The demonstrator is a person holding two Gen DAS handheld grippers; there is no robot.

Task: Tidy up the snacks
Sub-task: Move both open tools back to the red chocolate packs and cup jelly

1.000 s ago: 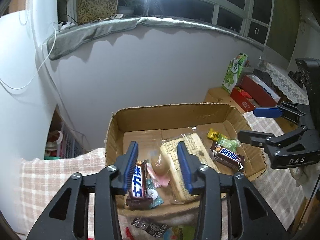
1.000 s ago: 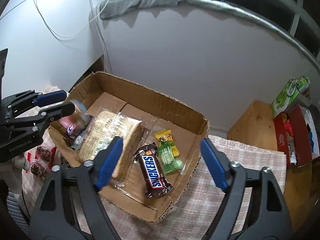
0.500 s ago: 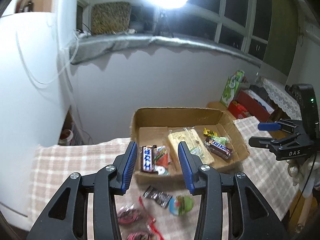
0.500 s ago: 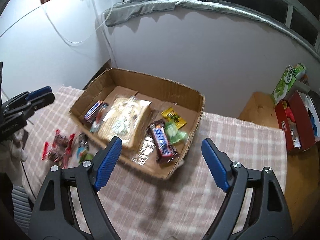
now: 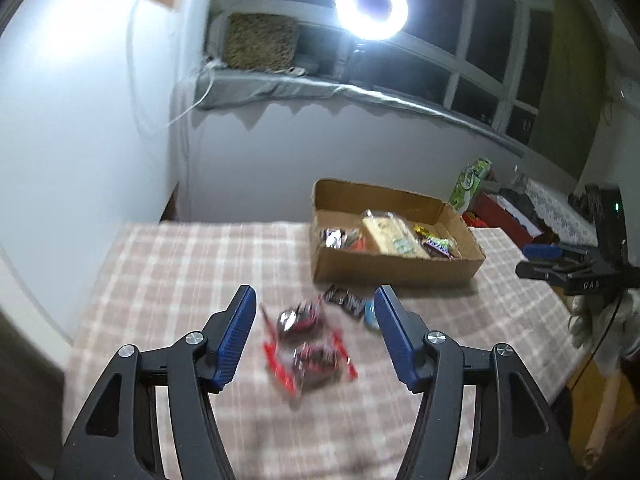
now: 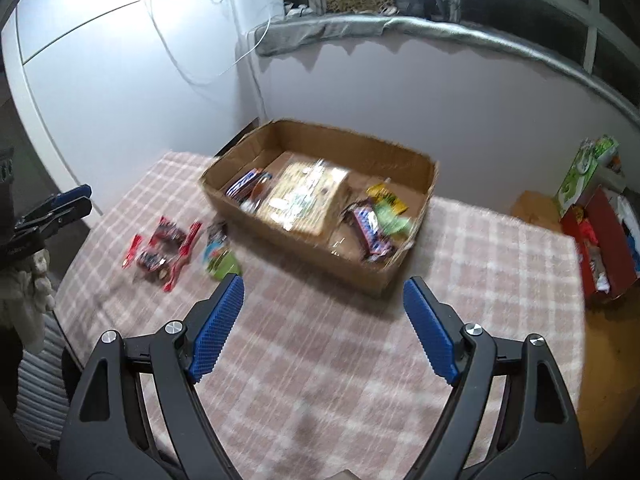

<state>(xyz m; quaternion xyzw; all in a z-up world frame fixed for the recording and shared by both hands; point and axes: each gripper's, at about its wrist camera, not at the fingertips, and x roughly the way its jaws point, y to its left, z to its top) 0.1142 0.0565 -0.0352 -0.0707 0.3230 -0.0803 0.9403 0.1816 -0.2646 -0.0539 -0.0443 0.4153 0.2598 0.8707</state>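
Open cardboard box (image 6: 400,268) w/ snacks; 2 red-wrapped candies (image 5: 310,344) on checked cloth beside it.

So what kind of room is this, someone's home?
Probably a home: a table with a checked cloth, a cardboard box of snacks, and a blanket-covered windowsill below dark night windows.

both the left gripper (image 5: 316,330) and right gripper (image 6: 324,324) apparently hover spread wide, holding nothing.
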